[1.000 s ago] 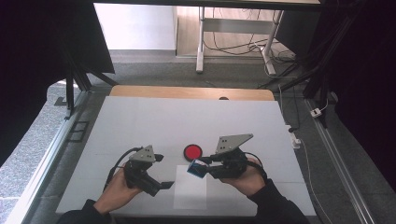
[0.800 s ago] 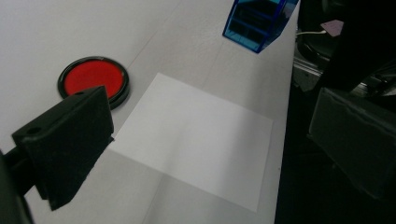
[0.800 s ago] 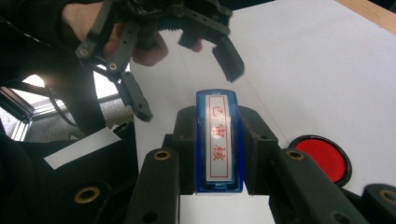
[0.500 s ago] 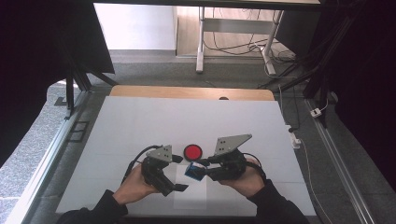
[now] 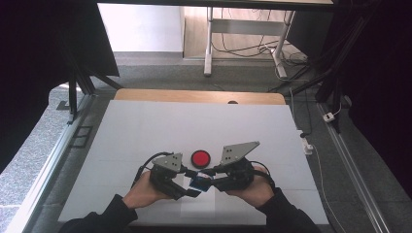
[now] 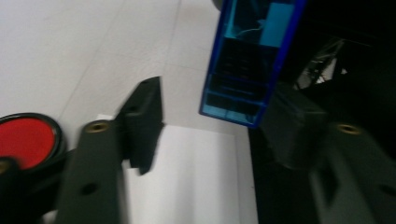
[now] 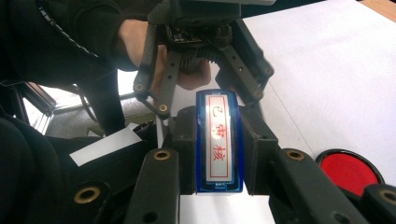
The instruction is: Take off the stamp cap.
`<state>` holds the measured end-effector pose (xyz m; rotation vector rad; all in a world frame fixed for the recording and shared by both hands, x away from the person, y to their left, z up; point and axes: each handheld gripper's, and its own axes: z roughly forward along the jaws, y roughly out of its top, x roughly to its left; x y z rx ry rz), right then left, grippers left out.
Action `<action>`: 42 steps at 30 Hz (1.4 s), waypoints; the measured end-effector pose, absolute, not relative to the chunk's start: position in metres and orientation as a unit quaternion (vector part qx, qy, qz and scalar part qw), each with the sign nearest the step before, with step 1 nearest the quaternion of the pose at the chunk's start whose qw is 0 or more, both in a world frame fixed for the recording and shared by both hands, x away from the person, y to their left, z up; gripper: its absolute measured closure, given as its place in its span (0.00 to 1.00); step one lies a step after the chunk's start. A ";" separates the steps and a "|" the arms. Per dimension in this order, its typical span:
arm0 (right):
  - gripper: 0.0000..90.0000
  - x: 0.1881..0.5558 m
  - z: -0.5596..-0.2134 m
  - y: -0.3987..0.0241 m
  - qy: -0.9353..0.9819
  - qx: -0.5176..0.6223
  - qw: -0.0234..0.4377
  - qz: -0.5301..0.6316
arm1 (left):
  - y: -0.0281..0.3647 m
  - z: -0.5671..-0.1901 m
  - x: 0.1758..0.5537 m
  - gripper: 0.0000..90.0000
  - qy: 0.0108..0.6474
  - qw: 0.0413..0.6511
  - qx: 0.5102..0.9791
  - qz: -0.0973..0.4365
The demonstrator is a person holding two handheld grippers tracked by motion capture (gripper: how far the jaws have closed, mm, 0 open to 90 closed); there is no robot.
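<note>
A: Entry. The right gripper [image 7: 218, 140] is clamped on the blue self-inking stamp [image 7: 218, 140], 1 jaw on each long side, label with red characters facing its camera. Stamp is held off the white tabletop [image 5: 145, 126], near the middle of the near edge, above a white sheet of paper [image 6: 187, 177].

B: Left side?

A: The left gripper [image 6: 210, 121] has just been closing, now partly closed. In the left gripper view the stamp's lower end [image 6: 243, 70] sits between its jaws: one pad looks to be against the stamp's side, the other stands clear with bare tabletop showing through the gap. So not gripping yet, in my reading.

B: Risks?

A: 3. First, a 1-sided push: if the touching pad drives on before the other arrives, it may lever the stamp askew in the right gripper. Second, if the 2 grippers pull apart off-axis, the stamp could jam or pop loose and drop onto the paper. Third, the red ink pad [image 5: 200, 158] lies just beyond the grippers, toward the tabletop's far edge; a slip or swing of the left jaw [image 6: 28, 140] could knock it and smear ink.

B: Cables?

A: Trailing by the wrists [image 5: 145, 165]; snagging looks unlikely.
</note>
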<state>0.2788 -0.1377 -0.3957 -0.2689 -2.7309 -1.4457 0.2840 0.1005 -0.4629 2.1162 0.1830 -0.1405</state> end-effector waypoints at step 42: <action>0.78 0.275 -0.391 -0.141 -0.868 -0.070 0.018 -0.491 | 0.109 -0.466 0.289 0.77 0.070 0.532 0.832 -0.141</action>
